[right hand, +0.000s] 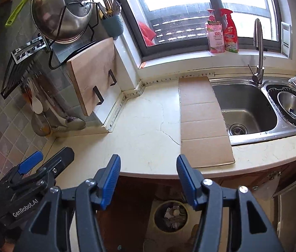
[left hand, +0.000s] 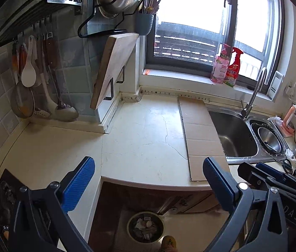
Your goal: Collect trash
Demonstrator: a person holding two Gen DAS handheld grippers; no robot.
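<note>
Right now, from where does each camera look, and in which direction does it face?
Left wrist: on the left tongs, open, above the counter's edge, facing the window; the right tongs show at right.
Right wrist: on the right tongs, open, further right, facing the sink; the left tongs show at left.
Both share the cardboard strip, the counter and the trash bin on the floor.

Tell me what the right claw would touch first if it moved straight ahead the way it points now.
Probably the bare countertop. The right claw is open and empty, aimed over the counter's front edge, with the cardboard sheet just to its right. Depth is unclear, so it might first reach the counter's edge.
</note>
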